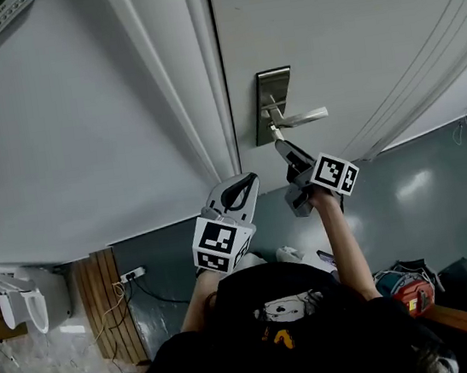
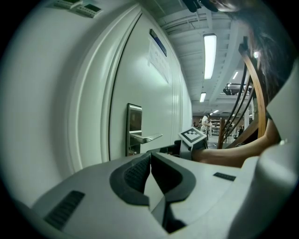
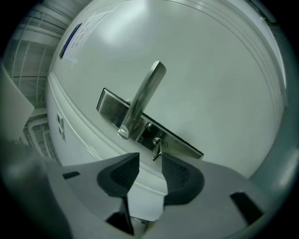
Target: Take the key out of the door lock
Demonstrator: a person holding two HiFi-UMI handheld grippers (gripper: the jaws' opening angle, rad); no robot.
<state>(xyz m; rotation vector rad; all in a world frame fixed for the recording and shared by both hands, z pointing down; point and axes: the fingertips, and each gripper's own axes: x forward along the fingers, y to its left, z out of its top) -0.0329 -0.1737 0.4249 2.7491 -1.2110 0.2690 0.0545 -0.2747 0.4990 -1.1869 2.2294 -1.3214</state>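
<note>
Nearest the lens, the right gripper (image 3: 149,158) is standing wide and gripping nothing, with the key (image 3: 157,148) sticking out of the lock plate (image 3: 187,145) just ahead of its tips. The key's long axis is seemingly pointing back toward the gap. The left gripper (image 1: 238,191) is hanging shut and empty farther from the door; only the head view is showing both tools, while the key is barely readable there.

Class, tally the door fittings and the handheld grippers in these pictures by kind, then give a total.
Lock plate: 1
Lever handle: 1
Key: 1
Grippers: 2 (left gripper, right gripper)
Total: 5
</note>
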